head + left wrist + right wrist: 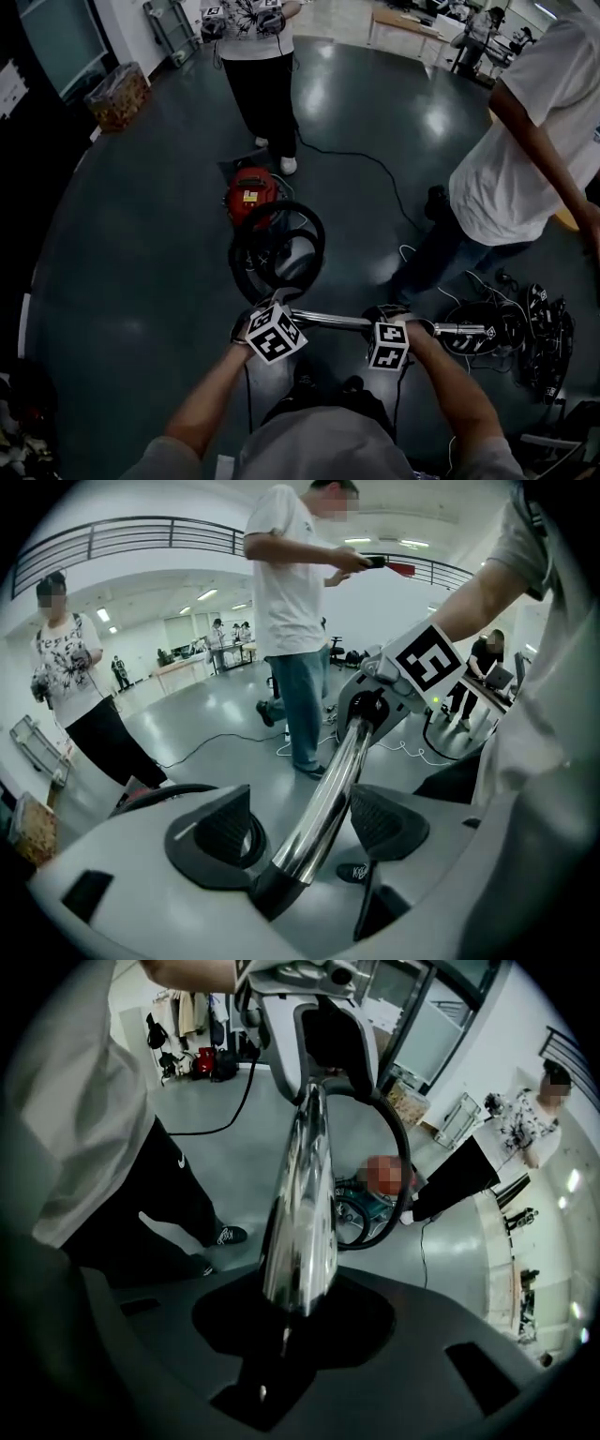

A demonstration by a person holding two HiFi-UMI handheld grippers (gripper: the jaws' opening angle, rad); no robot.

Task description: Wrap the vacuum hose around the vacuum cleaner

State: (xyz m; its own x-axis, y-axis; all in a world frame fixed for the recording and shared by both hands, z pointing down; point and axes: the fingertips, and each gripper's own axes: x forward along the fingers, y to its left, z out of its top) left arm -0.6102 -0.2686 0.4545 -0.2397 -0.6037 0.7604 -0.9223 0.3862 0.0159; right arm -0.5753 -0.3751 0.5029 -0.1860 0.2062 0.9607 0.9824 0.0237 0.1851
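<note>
Your left gripper (298,825) and right gripper (292,1326) each have their jaws closed partway onto the chrome tube (328,321), gripping it roughly level just before you. Beyond it, the black hose (246,272) loops beside the red vacuum cleaner (251,192) on the floor (141,244).

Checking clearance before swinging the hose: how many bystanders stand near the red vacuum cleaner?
2: a person in patterned top and black trousers beyond the red vacuum cleaner; a person in white T-shirt and jeans at right. Others may be hidden.
</note>
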